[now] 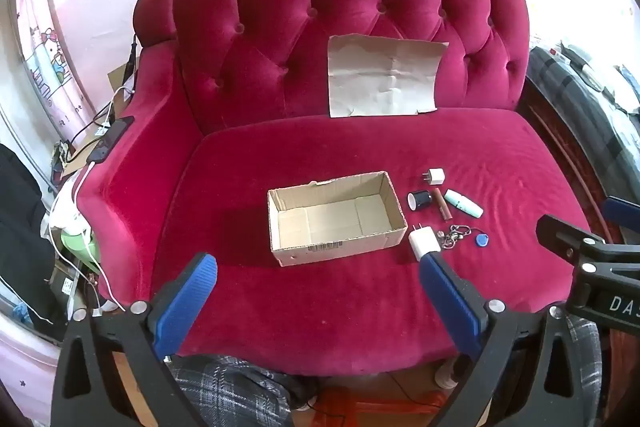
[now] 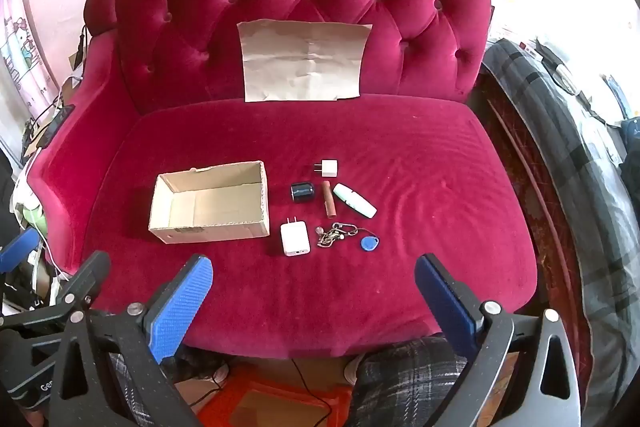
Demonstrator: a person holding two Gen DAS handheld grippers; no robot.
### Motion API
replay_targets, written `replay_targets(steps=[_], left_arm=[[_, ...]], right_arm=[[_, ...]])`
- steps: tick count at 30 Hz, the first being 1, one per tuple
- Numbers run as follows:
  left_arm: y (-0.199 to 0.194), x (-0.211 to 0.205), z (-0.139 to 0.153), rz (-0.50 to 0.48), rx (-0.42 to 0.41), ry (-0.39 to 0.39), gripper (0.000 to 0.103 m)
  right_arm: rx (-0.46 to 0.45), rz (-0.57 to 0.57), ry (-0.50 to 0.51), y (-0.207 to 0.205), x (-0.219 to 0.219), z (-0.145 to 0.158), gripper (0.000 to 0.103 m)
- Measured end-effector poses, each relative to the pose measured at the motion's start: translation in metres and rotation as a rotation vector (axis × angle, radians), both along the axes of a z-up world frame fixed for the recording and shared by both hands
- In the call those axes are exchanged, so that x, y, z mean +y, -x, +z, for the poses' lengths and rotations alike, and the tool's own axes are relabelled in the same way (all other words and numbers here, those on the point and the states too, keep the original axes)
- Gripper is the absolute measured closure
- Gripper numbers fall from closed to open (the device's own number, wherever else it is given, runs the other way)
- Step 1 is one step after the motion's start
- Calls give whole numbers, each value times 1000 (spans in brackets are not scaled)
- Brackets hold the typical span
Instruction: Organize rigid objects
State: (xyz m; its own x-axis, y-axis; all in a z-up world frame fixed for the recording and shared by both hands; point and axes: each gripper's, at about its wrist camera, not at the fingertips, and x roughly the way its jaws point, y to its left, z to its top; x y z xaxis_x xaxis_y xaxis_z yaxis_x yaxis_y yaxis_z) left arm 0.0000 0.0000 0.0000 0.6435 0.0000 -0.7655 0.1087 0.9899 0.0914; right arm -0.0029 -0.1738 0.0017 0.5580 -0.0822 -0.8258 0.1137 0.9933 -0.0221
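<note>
An open empty cardboard box (image 1: 334,217) (image 2: 210,205) sits on the red sofa seat (image 1: 500,163) (image 2: 420,155). Right of it lie a small white plug (image 1: 435,177) (image 2: 329,168), a black cap (image 1: 419,200) (image 2: 302,191), a brown tube (image 1: 443,203) (image 2: 329,199), a mint-white tube (image 1: 463,203) (image 2: 355,200), a larger white charger (image 1: 423,241) (image 2: 295,238), a key bunch (image 1: 454,235) (image 2: 335,234) and a blue fob (image 1: 482,239) (image 2: 370,243). My left gripper (image 1: 318,267) and right gripper (image 2: 312,273) are open, empty, near the seat's front edge.
A crumpled brown paper (image 1: 384,81) (image 2: 304,61) leans on the sofa back. Cables and a power strip (image 1: 114,139) lie on the left armrest. A plaid blanket (image 2: 568,155) lies to the right. An orange stool (image 2: 276,403) stands below.
</note>
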Motion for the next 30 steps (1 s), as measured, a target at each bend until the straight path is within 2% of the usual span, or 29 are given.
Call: replay_targets(steps=[30], left_arm=[[-3,1,1,-1,5,-5,0]], right_arm=[[1,4,1,-7,0,3,0]])
